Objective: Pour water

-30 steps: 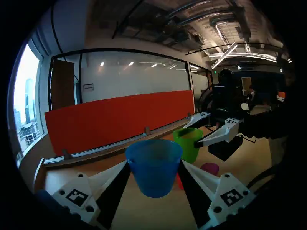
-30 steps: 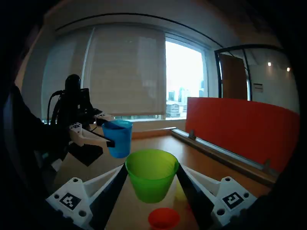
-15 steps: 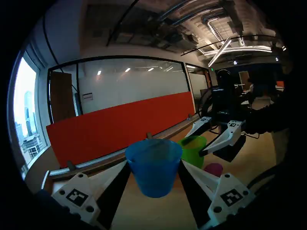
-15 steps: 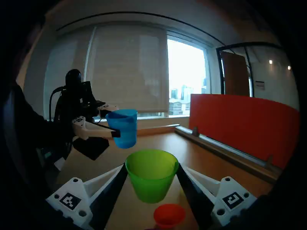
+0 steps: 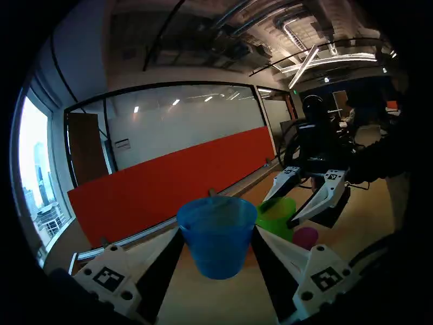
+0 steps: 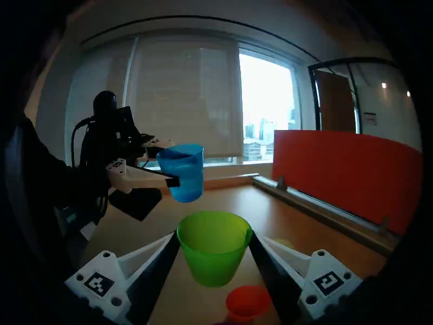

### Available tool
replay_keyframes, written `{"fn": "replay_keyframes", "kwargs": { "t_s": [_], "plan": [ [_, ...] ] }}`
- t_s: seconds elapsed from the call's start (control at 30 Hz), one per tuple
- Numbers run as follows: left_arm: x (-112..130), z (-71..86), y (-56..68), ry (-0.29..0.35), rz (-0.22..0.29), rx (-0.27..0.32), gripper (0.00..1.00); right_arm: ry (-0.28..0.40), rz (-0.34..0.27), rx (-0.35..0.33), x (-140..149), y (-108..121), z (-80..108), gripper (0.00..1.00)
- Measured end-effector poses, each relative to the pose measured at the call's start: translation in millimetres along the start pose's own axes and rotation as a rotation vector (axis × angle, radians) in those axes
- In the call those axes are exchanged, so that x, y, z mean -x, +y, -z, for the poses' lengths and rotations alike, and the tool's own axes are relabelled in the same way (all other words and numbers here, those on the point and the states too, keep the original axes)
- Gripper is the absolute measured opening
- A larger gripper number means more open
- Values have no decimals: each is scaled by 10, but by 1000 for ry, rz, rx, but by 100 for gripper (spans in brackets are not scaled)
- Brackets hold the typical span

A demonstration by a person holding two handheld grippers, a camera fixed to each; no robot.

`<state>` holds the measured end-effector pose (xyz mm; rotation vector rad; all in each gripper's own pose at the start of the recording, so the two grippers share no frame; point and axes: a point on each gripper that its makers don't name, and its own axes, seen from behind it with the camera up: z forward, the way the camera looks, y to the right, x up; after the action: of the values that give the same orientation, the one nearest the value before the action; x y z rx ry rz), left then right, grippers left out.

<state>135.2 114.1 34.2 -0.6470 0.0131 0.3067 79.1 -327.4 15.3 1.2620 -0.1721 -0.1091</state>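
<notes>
Now the left gripper (image 5: 217, 234) pinches the blue cup (image 5: 217, 252), held higher than the green cup (image 6: 214, 254) pinched in the right gripper (image 6: 214, 238), near but apart. Likely lining up; next, tip blue's rim over green's mouth.

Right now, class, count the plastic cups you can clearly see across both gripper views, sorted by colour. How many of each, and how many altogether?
blue cup: 1
green cup: 1
pink cup: 1
orange-red cup: 1
Total: 4 cups
</notes>
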Motion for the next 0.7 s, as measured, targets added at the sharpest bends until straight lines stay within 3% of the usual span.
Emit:
{"fn": "replay_keyframes", "kwargs": {
  "t_s": [0.7],
  "plan": [
    [-103,4,-21,-18,-113,-17,83,-4,-9,-32,80,-191,-20,93]
  ]
}}
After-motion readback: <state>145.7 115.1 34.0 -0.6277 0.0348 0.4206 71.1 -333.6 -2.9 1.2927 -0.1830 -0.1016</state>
